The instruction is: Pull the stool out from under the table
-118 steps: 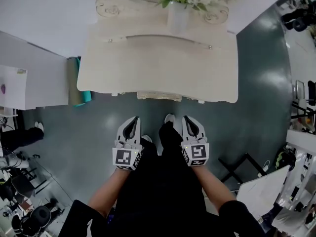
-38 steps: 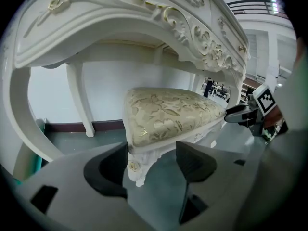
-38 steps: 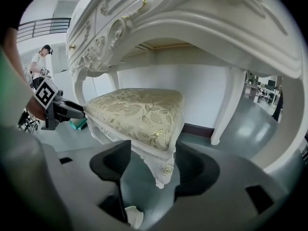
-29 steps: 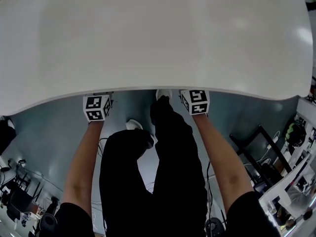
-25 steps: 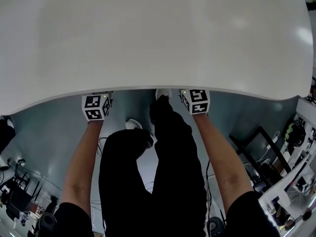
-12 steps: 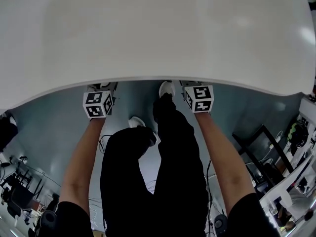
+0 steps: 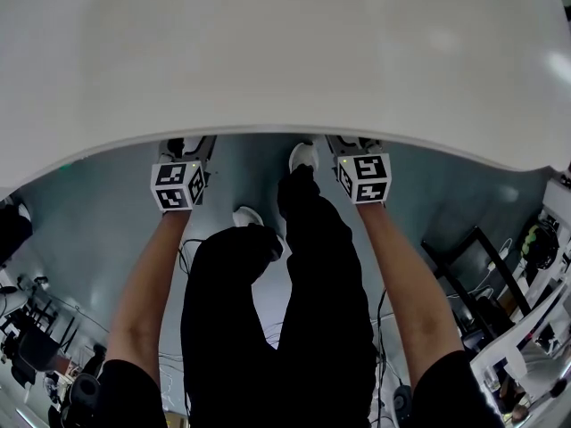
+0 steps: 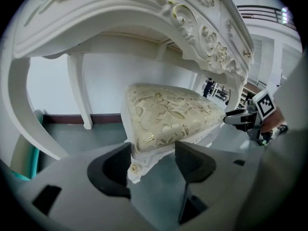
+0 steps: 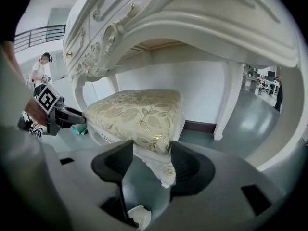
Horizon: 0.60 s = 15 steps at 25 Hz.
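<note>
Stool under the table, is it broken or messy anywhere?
Nothing stands out. The stool has a floral cushion that looks whole and clean, its carved white corners look unbroken, and it sits tucked under the table.

The stool (image 8: 168,114) has a seat of cream cloth, a woven leaf brocade whose gold threads gleam where the light strikes. Beneath it the frame looks like carved wood under white semi-gloss paint, with a faintly gilded rosette at the corner. The table (image 7: 268,52) wears the same white paint: its top is smooth and satin with soft highlights, and its apron is rough with carved scrolls picked out in gold. The floor (image 7: 98,203) is grey-green and smooth, glossy enough to mirror lamps. The person's trousers (image 7: 303,310) are black matt cloth; the shoes (image 7: 303,157) are white, their material unclear.
</note>
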Tool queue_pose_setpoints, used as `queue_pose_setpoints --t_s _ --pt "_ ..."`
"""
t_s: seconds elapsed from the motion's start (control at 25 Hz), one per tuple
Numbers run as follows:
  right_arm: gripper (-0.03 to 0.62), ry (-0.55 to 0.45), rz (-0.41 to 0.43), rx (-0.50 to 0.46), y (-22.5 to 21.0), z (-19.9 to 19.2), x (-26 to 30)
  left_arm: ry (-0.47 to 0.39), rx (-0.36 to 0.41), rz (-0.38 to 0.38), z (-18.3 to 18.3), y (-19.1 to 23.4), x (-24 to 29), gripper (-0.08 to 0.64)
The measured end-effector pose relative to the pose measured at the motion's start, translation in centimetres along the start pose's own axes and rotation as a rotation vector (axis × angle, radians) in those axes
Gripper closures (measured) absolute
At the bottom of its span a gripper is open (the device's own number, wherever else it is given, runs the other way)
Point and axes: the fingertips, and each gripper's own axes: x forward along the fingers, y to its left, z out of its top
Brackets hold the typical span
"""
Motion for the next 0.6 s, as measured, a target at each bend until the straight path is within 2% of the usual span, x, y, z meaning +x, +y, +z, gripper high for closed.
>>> queue_pose_setpoints --t_s 0.6 --pt "0.344 0.024 -0.001 0.018 0.3 -1.7 -2.0 0.044 0.011 -0.015 -1.7 -1.3 -1.3 0.279"
